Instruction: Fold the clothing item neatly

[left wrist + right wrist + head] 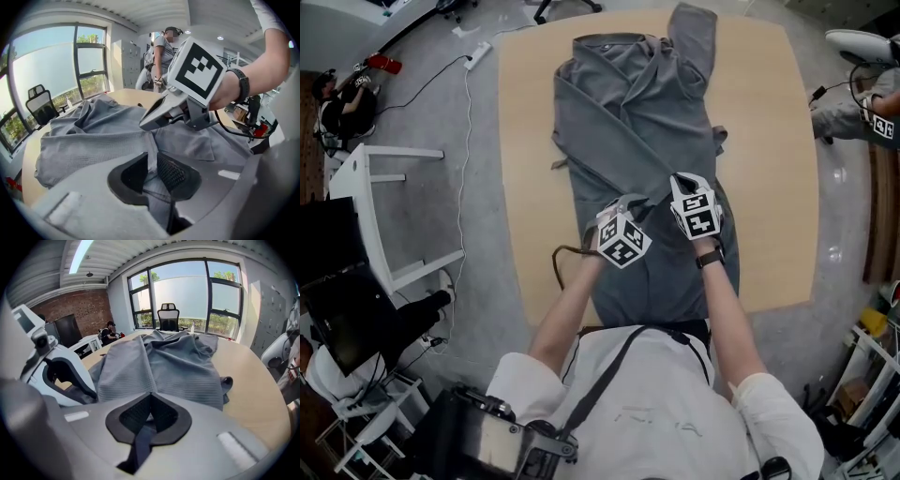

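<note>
Grey garment [637,122] lies along the counter [769,141], sides folded in. My right hand-held gripper [150,414] pinches the cloth. My left hand-held gripper [152,168] sits loose around a fold (not squeezing). I think it must grip next, then both fold the bottom up.

Office-style lab, large windows [187,291], brick wall [79,305], swivel chair [168,317], floor cables [431,77], power strip [478,54]

Bare table [769,141] flanks the garment [628,122] both sides

Grey garment [637,122] flat lengthwise on table [769,141], sides folded inwd, rumpled.
</note>
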The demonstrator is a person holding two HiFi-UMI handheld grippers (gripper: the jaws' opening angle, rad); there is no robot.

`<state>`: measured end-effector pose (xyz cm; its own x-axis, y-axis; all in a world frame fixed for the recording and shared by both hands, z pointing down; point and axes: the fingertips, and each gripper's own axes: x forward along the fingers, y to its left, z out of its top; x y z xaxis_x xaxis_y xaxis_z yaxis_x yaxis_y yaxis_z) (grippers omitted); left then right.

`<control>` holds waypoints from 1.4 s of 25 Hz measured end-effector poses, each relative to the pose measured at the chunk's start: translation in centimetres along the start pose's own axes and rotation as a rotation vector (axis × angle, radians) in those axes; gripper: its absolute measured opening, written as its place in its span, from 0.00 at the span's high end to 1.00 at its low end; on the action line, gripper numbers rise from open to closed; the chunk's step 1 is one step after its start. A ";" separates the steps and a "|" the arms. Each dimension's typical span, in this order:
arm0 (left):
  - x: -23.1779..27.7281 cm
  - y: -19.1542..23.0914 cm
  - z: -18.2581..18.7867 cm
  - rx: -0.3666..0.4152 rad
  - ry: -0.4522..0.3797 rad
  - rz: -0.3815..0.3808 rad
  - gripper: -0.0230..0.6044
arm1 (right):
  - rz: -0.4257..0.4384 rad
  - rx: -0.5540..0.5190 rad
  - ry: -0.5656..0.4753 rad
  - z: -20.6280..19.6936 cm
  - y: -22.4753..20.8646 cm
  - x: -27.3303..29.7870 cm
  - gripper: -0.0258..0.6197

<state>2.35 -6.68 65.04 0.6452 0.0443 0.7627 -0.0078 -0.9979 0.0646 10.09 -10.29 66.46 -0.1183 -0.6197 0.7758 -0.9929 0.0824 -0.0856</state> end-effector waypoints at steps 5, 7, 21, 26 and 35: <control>2.3 -0.3 -0.7 0.019 0.085 0.010 0.95 | 0.021 -0.015 0.077 -2.1 0.4 2.0 0.95; 2.5 -0.9 -1.5 0.016 0.116 0.002 0.96 | 0.018 -0.016 0.081 -2.6 0.3 2.1 0.95; 1.3 0.9 0.5 -0.119 0.065 0.014 0.92 | -0.011 0.038 -0.074 1.3 -2.9 -0.5 0.95; 1.0 4.2 5.6 -0.166 -0.045 0.019 0.92 | -0.045 0.102 -0.192 5.9 -8.4 -2.9 0.95; 2.7 18.5 15.0 -0.127 -0.142 0.122 0.92 | -0.093 0.067 -0.261 12.7 -18.2 -1.5 0.95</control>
<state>15.46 -25.72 58.65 0.7344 -0.0929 0.6723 -0.1829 -0.9810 0.0643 28.20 -20.80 58.95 -0.0164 -0.8027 0.5961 -0.9972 -0.0307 -0.0688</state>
